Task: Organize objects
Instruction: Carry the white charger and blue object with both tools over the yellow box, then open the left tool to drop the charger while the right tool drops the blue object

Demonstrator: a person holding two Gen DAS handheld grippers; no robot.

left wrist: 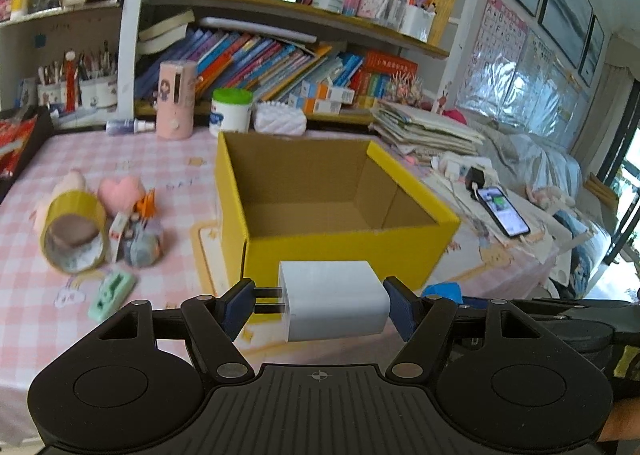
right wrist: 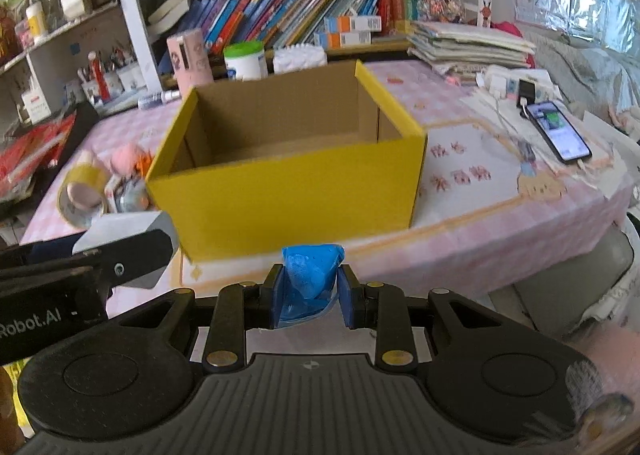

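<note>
My left gripper (left wrist: 320,305) is shut on a white plug charger (left wrist: 332,301), its two prongs against the left pad; it hangs just in front of the open yellow cardboard box (left wrist: 340,243). My right gripper (right wrist: 312,295) is shut on a crumpled blue bag (right wrist: 310,275), held before the near wall of the yellow box (right wrist: 288,207). The box inside looks bare. The charger (right wrist: 132,229) and the left gripper's finger show at the left edge of the right wrist view. The blue bag (left wrist: 442,291) peeks out at the right in the left wrist view.
Left of the box lie a yellow tape roll (left wrist: 74,233), a pink plush heart (left wrist: 120,191), a small figure (left wrist: 142,239) and a green item (left wrist: 112,293). A phone (left wrist: 504,211) charges on the right. A pink holder (left wrist: 176,99), a white tub (left wrist: 231,111) and bookshelves stand behind.
</note>
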